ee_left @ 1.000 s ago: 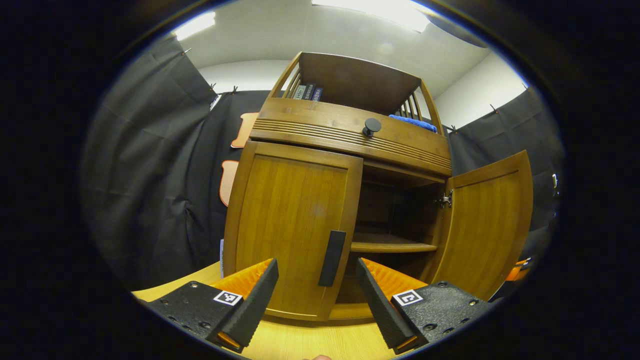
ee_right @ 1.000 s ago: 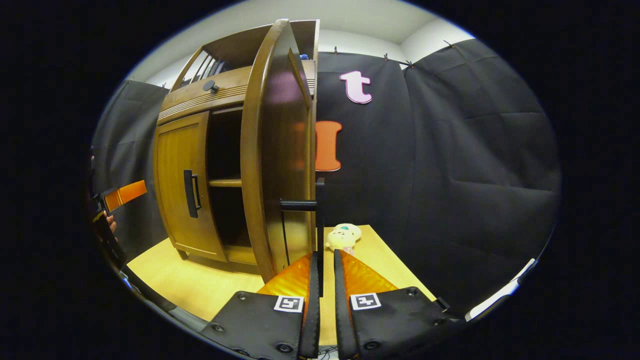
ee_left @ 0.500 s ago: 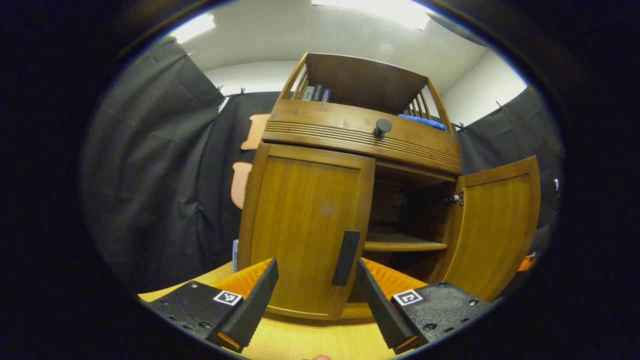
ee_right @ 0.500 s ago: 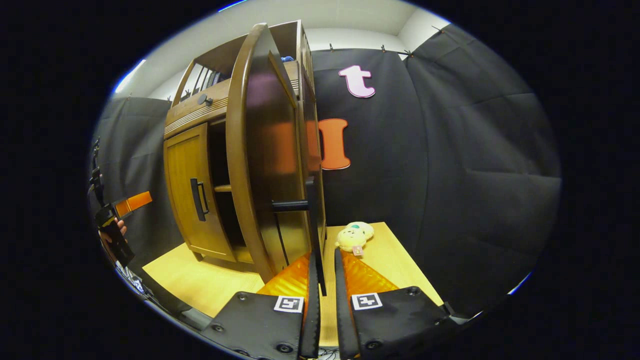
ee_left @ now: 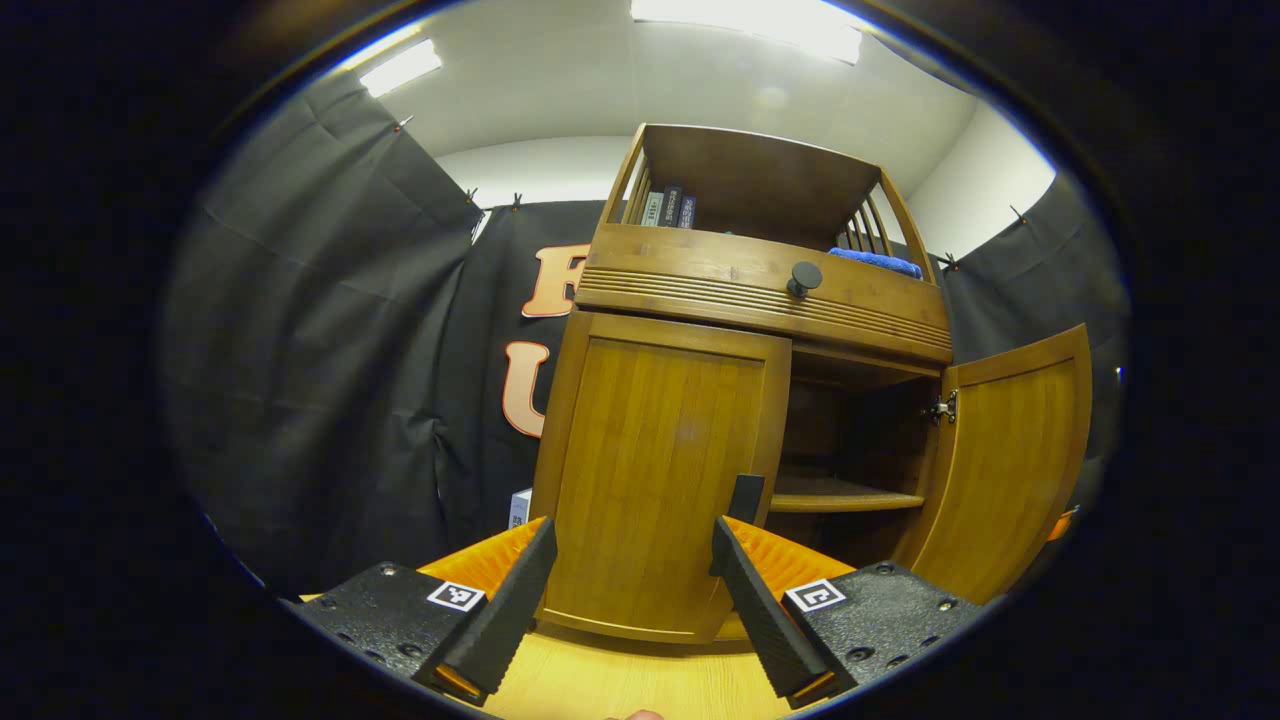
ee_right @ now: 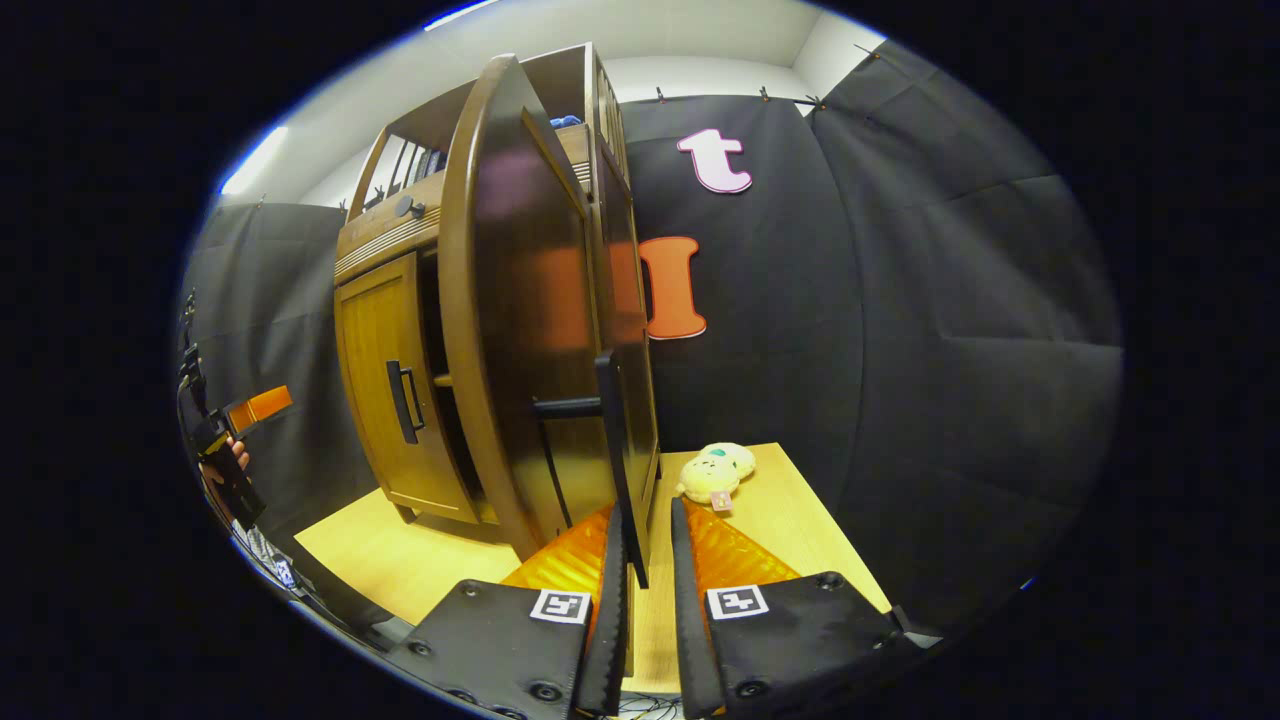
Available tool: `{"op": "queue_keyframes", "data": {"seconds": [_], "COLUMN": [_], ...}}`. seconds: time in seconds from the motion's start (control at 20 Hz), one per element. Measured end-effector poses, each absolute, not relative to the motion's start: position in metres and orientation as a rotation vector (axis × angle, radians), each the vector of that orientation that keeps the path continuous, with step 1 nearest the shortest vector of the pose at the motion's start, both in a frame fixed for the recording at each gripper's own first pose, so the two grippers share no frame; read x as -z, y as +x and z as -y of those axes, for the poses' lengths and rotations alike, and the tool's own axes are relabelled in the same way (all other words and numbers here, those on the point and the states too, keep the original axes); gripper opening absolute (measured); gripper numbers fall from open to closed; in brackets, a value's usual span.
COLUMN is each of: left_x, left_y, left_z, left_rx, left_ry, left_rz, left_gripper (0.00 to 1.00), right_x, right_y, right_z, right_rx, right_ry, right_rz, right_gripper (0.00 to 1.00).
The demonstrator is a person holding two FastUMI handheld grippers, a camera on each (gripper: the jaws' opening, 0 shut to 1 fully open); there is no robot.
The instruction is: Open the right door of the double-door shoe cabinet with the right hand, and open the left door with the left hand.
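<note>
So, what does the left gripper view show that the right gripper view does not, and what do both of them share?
Left gripper view: the open left gripper before the closed left cabinet door, and the silver metal hinge on the open right door's inner face.

Right gripper view: the right gripper shut on that door's black bar handle, and a pale plush toy on the light wooden table.

Both: the brown wooden cabinet's round black drawer knob.

Honey-brown wooden cabinet [ee_left: 670, 470], black handle [ee_left: 745, 497], blue cloth [ee_left: 880, 262], possibly cream plush toy [ee_right: 715, 473].
</note>
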State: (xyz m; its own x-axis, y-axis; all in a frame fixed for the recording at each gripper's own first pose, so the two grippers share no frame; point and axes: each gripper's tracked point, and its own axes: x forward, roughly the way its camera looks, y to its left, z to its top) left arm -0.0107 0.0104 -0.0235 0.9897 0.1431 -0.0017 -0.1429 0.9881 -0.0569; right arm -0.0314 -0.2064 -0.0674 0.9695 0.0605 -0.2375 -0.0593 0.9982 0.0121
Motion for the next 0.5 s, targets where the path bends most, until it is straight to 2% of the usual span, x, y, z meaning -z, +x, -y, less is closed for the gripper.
{"op": "queue_keyframes", "data": {"seconds": [0.05,0.25,0.35,0.45,0.5], "left_x": [0.024,0.028,0.025,0.029,0.032], "left_y": [-0.011,-0.012,-0.004,-0.002,0.002], "left_z": [-0.010,-0.001,0.008,0.017,0.022], "left_rx": [-0.141,-0.123,-0.102,-0.082,-0.070], "left_ry": [-0.059,-0.049,-0.066,-0.069,-0.067], "left_rz": [0.002,-0.013,-0.018,-0.029,-0.038], "left_gripper": [0.91,0.91,0.92,0.91,0.91], "right_x": [0.074,0.080,0.066,0.044,0.033], "right_y": [-0.041,-0.078,-0.094,-0.109,-0.114], "right_z": [0.209,0.215,0.209,0.192,0.181], "right_rx": [-0.041,0.051,0.082,0.082,0.082], "right_ry": [0.010,0.031,0.019,0.025,0.022], "right_rz": [-0.248,-0.256,-0.234,-0.189,-0.168], "right_gripper": [0.29,0.29,0.22,0.36,0.36]}}
